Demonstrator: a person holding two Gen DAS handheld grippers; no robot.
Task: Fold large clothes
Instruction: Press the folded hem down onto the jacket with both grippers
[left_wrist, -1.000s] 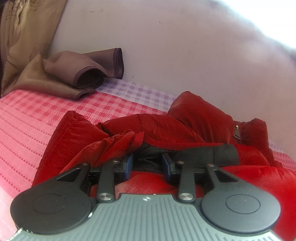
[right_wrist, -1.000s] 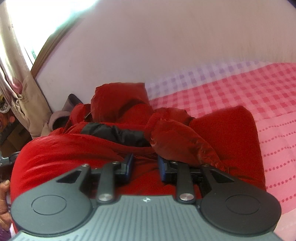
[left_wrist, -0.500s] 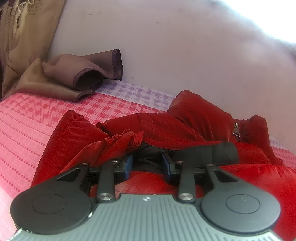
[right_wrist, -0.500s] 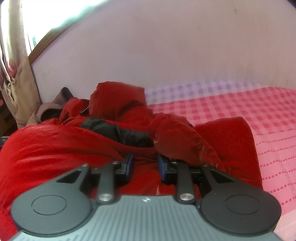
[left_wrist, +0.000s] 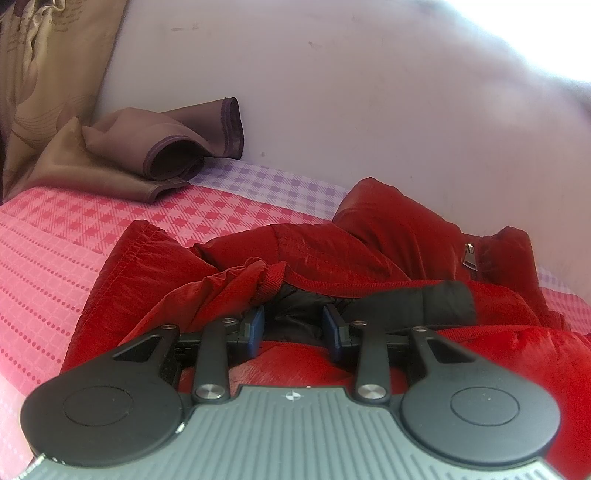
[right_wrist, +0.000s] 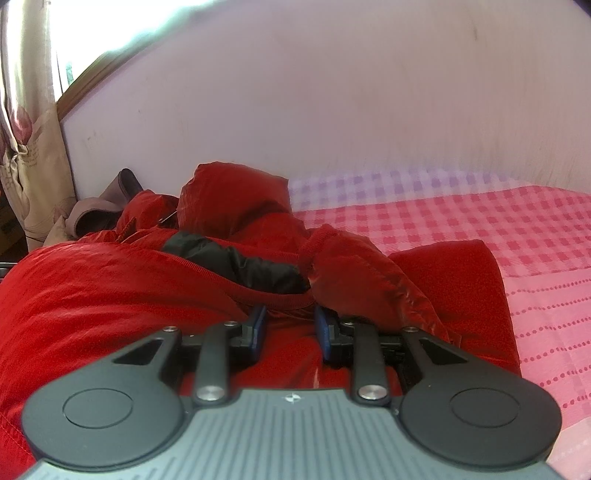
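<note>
**Red jacket bunched on the checked bed, both grippers at its near edge**

The red jacket (left_wrist: 369, 240) lies crumpled on the pink checked bedspread (left_wrist: 55, 266), close to the pale wall (left_wrist: 351, 92). Its black lining (left_wrist: 413, 302) shows in a band across the middle, and a metal zipper pull (left_wrist: 470, 254) hangs on the far right fold.

The left gripper (left_wrist: 293, 328) sits low against the jacket, its blue-padded fingers (left_wrist: 255, 328) standing apart with dark lining and red fabric lying in the gap. The right gripper (right_wrist: 290, 328) is placed likewise at the red hem, its jaws spread with red cloth between them. Whether either gripper actually nips the cloth is hard to judge, as the fingertips are partly sunk in the folds.

In the right wrist view the jacket's padded hood (right_wrist: 236, 199) stands up near the wall, and a sleeve (right_wrist: 369, 280) lies crumpled to the right. A brown folded cloth (left_wrist: 162, 147) rests on the bed's far left corner, beside a tan curtain (left_wrist: 44, 74).
</note>
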